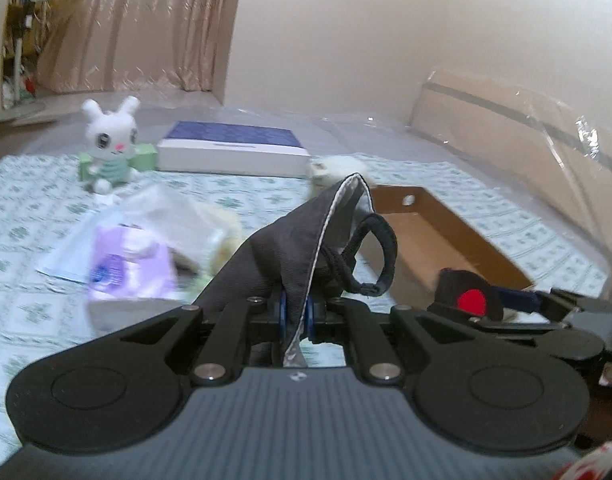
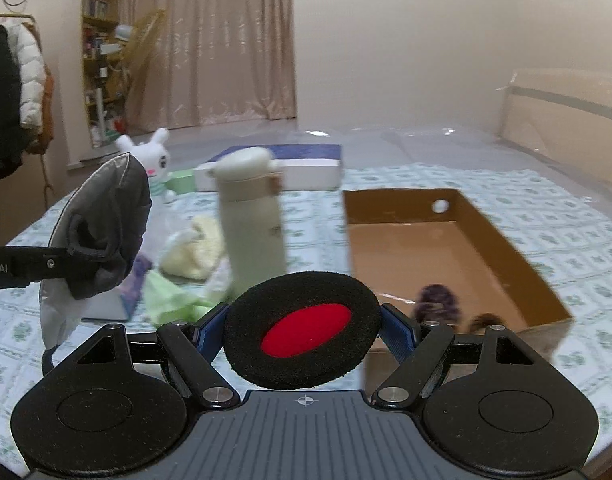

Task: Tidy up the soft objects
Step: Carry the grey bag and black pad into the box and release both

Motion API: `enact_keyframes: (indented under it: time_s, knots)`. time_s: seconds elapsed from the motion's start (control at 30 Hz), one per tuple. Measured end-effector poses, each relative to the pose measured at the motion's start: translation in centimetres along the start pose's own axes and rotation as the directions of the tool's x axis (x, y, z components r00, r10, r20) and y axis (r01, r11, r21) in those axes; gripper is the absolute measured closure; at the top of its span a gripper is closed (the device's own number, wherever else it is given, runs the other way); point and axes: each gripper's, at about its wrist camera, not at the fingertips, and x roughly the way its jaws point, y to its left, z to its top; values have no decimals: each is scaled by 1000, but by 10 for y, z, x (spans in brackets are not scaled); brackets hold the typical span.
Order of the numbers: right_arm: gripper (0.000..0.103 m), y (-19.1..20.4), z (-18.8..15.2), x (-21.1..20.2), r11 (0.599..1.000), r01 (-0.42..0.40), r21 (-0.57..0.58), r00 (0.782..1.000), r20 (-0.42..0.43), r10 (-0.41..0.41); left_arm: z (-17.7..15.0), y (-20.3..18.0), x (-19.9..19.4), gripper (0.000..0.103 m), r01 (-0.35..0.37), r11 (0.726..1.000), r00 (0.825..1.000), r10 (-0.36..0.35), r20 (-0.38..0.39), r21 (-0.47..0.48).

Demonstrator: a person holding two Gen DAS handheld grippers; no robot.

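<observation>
The left gripper [image 1: 295, 316] is pinched nearly shut on a dark grey fabric face mask [image 1: 289, 240], whose pale lining and black ear loop [image 1: 376, 256] stand up above the jaws. Seen from the right wrist, that same mask [image 2: 101, 236] hangs off to the left, above the bed.

The right gripper [image 2: 306, 332] holds a round black foam pad with a red centre [image 2: 303, 330] between its widely spread fingers, the blue pads touching its edges.

An open cardboard box [image 2: 522, 264] lies on the green-patterned bedsheet [image 2: 546, 188] to the right, with a dark purple fuzzy item [image 2: 438, 300] blurred in its near end. A cream thermos bottle [image 2: 251, 216] stands upright just left of the box. Behind it lie a yellowish soft item [image 2: 193, 252], a light green cloth [image 2: 169, 300], a purple tissue pack [image 1: 129, 268], a white bunny plush [image 1: 109, 144] and a blue-topped flat box [image 1: 233, 148].
</observation>
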Motion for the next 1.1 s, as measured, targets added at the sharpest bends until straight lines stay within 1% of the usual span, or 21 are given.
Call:
enact_keyframes:
  time_s: [0.17,0.27,0.43,0.57,0.77,0.93,1.1]
  knots:
    - [25,-41,0,-10,998,62,21,998,7,-62,5,-38,20,95,77,997,997,-78,-26,-28]
    - [24,-63,2,-13,995,93,29,996,12,-93,10,-61,35,95,121,992,992,-122,-38,-36]
    - [24,-101,6,-13,990,135,33,991,15,-136,21,-91,63,95,174,983,983,-177,-57,-57]
    - [24,-123,10,-7,988,153,30,988,17,-153,27,-111,84,95,197,978,977,-202,-71,-72]
    - [24,-150,15,3,985,167,40,986,20,-168,36,-130,114,95,231,967,967,-241,-83,-110]
    - [24,-164,18,9,983,178,51,984,17,-180,50,-145,138,95,254,960,961,-264,-79,-121]
    - [24,-171,21,21,984,172,40,985,11,-173,59,-155,158,95,257,958,960,-269,-80,-129]
